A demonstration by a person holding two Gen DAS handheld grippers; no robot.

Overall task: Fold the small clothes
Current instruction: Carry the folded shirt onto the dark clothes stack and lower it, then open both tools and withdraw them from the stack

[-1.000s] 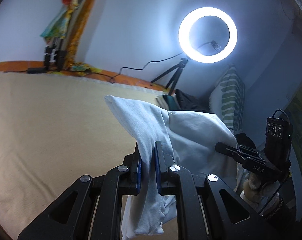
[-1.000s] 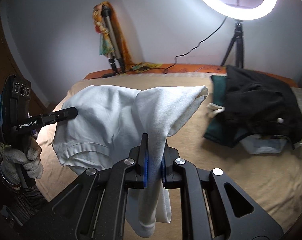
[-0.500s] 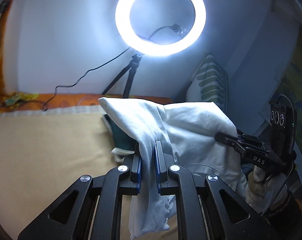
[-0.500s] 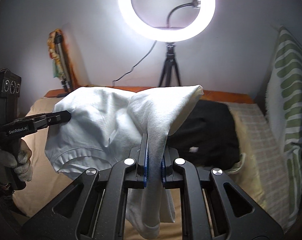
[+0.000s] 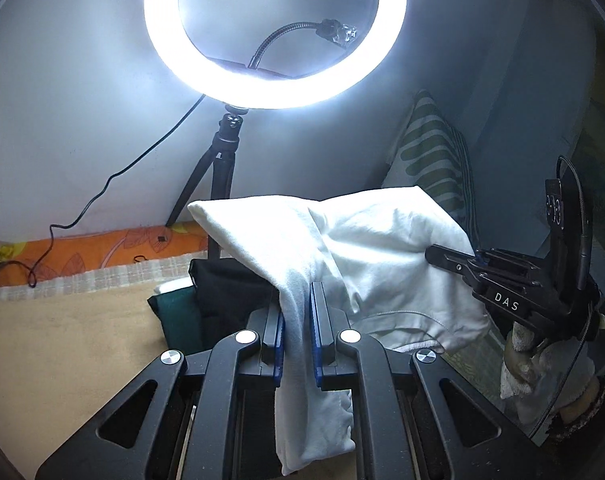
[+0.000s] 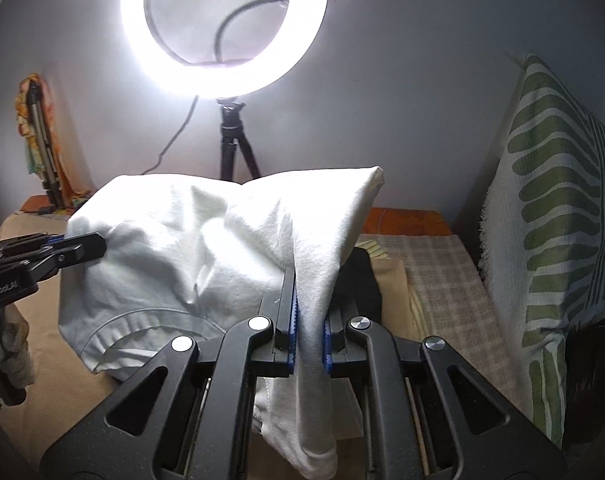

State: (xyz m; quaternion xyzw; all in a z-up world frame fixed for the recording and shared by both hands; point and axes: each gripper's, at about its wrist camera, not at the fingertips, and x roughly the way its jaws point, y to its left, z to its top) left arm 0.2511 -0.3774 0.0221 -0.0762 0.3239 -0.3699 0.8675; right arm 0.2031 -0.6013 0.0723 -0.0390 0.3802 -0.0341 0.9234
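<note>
1. Left wrist view: the left gripper (image 5: 296, 332) was closed on a bunch of the white garment (image 5: 366, 256); its blue-padded fingers (image 5: 279, 344) pinched the cloth, and a loose tail hung down between the black arms.
2. The garment was held up in the air above the bed (image 5: 62, 344), spread from this gripper across to the right gripper (image 5: 450, 258), whose black tips met the cloth's far edge at the right.
3. A gloved hand (image 5: 534, 360) gripped the right tool's handle.
4. Behind the cloth lay dark clothes (image 5: 218, 292) on the bed, with a ring light (image 5: 274, 92) on a tripod (image 5: 222, 176) against the wall and a striped pillow (image 5: 430, 160) leaning at the right.
5. Right wrist view: the right gripper (image 6: 308, 328) was likewise shut on the garment (image 6: 190, 240), fingers (image 6: 290, 320) squeezing a fold, with cloth trailing below them.
6. The garment hung in mid-air over the bed (image 6: 50, 364), its ribbed hem low at the left; the left gripper (image 6: 82, 246) held its left edge, tips pressed together on the cloth.
7. The ring light (image 6: 222, 76) glared straight ahead, blowing out the top of the cloth.
8. The pillow (image 6: 550, 240) stood upright at the right, and a checked sheet (image 6: 442, 280) covered the bed beside it.
9. A folded tripod (image 6: 42, 140) leaned in the far left corner.
</note>
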